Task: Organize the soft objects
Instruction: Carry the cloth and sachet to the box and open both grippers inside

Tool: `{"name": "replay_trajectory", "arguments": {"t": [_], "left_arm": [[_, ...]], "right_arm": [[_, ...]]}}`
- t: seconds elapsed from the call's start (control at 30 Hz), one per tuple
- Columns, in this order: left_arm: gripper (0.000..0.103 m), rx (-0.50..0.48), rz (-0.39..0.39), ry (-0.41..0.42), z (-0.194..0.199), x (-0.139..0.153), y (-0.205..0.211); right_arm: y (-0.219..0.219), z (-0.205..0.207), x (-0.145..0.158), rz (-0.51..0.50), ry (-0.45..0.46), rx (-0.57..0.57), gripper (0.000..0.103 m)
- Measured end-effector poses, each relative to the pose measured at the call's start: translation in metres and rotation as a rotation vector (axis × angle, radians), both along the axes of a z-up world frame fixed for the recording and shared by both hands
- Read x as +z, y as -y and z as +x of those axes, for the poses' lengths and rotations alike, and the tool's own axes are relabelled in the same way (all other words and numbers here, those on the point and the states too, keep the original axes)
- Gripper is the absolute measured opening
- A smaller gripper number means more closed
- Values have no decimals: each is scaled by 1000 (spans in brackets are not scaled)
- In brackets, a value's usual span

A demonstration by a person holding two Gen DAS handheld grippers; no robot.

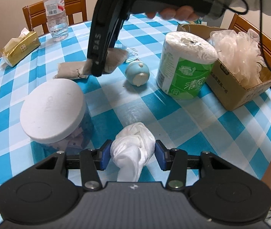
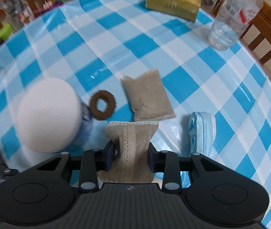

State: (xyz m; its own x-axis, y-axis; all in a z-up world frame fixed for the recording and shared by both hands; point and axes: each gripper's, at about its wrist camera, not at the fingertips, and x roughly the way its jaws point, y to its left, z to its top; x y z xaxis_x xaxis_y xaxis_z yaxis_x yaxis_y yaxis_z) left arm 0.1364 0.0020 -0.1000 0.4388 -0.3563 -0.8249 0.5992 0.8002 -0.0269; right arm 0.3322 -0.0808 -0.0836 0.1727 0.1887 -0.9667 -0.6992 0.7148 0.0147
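Observation:
My left gripper (image 1: 132,153) is shut on a knotted white cloth (image 1: 133,148) and holds it just above the checked tablecloth (image 1: 173,118). My right gripper (image 2: 130,156) is shut on a beige mesh sachet (image 2: 133,148); a second joined sachet (image 2: 147,95) hangs beyond it. In the left wrist view the right gripper (image 1: 97,70) reaches down onto the sachets (image 1: 70,70) at the table's middle. A cardboard box (image 1: 236,87) at the right holds a pale bath pouf (image 1: 238,51).
A white-lidded jar (image 1: 53,110) stands at the left, a toilet roll (image 1: 185,64) by the box, a small blue ball toy (image 1: 137,74) between them. A brown hair tie (image 2: 102,105), a blue face mask (image 2: 202,131), a tissue pack (image 2: 173,2) and a water bottle (image 2: 231,19) lie around.

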Motion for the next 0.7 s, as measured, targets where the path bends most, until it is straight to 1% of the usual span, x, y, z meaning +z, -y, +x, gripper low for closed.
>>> {"name": "replay_trajectory", "arguments": {"t": [0.2, 0.37, 0.53, 0.7], "left_arm": [[47, -14, 5, 12, -6, 9, -9], [47, -37, 16, 21, -13, 19, -16], [47, -75, 17, 25, -21, 31, -23], [47, -144, 18, 32, -28, 43, -24]], "right_arm": [[-1, -33, 37, 53, 33, -16, 40], [1, -66, 59, 85, 57, -41, 40], [13, -99, 76, 108, 82, -109, 40], [42, -129, 93, 125, 109, -222, 40]]}}
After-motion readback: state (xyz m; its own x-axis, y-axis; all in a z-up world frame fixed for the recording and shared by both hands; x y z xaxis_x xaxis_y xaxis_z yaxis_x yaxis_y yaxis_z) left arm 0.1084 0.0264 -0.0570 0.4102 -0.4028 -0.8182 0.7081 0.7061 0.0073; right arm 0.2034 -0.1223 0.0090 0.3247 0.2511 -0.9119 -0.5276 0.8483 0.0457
